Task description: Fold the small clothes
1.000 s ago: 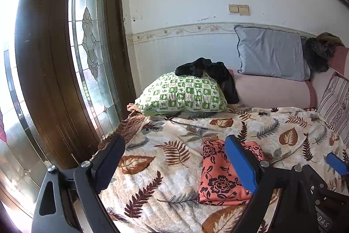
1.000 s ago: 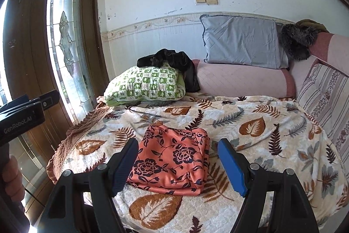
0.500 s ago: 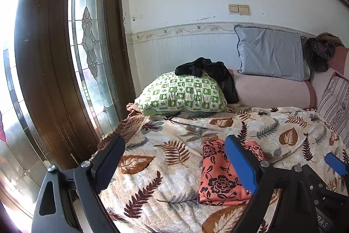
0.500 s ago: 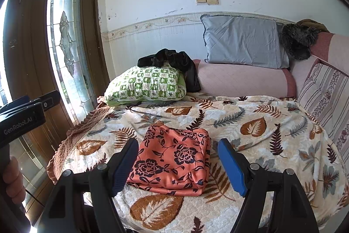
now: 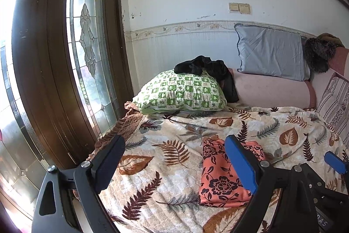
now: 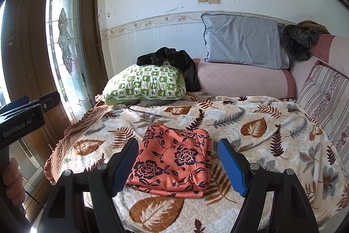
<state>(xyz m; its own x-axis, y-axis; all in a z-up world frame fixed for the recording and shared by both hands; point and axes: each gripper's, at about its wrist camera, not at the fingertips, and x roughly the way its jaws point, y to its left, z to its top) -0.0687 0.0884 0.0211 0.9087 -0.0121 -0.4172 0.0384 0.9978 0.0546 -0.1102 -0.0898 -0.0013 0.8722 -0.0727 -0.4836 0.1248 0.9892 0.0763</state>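
Bed w/ cream fleece leaf-print blanket (image 6: 250, 115). On it: folded orange floral satin garment (image 6: 174, 158) near front, green-white checked pillow (image 6: 146, 86) at back left, pink quilted bolster (image 6: 242, 80) along wall w/ grey pillow (image 6: 242, 43) atop.

The folded orange floral cloth (image 6: 174, 165) looks smooth with a slight satin sheen, lying on a nubby, fleecy leaf-print blanket (image 6: 257, 123). Far left, the door (image 5: 43, 58) is dark glossy wood around textured leaded glass. Both claws look like matt black plastic with blue pads.
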